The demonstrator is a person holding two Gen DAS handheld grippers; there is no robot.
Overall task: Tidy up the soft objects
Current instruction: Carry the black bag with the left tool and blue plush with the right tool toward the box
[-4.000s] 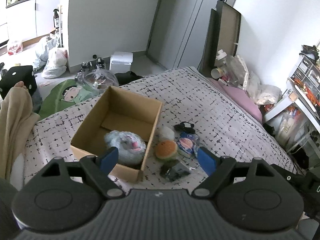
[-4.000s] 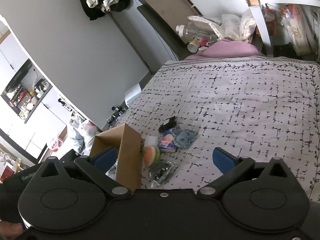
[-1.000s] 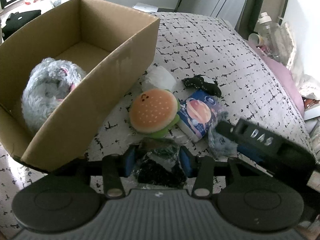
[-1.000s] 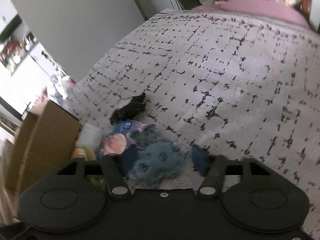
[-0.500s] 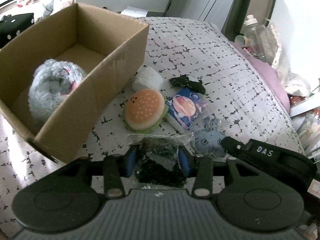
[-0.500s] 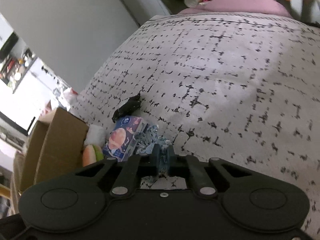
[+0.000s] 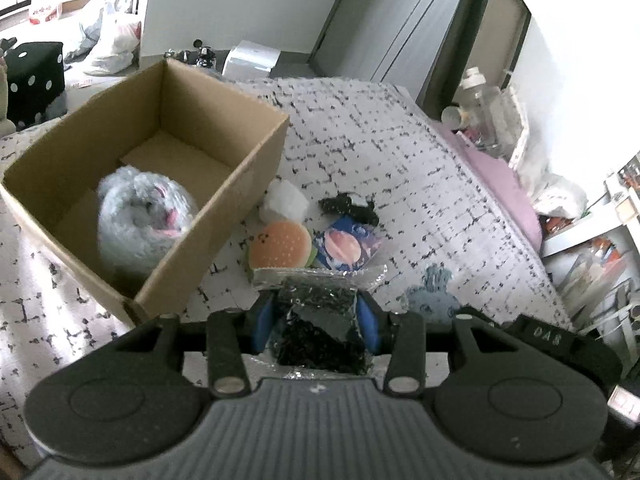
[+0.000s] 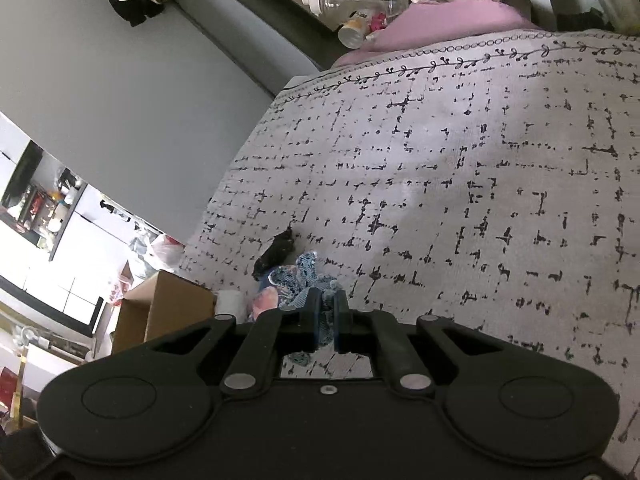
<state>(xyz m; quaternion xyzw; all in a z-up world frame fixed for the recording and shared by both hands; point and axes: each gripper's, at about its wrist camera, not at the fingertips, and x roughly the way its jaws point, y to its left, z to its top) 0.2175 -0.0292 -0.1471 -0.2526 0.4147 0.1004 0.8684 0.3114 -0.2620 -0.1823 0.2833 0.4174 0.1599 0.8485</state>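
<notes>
Patterned bed cover (image 7: 400, 152) under cardboard box (image 7: 224, 184), burger plush (image 7: 280, 245), black toy (image 7: 350, 209).

The bed cover (image 7: 420, 184) is pale grey-white with black broken-grid marks. The box (image 7: 224, 200) is plain brown cardboard, holding a fluffy grey plush (image 7: 144, 216) with pink bits. The burger toy (image 7: 280, 246) is orange with a green edge. Both grippers' fingers (image 7: 262, 322) have blue pads.

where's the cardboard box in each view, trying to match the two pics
Left wrist: cardboard box fills the upper left, open, a grey plush inside.
Right wrist: only its corner shows, lower left, behind the claw body.
Shared landmark: the black soft item on the bedspread.
</notes>
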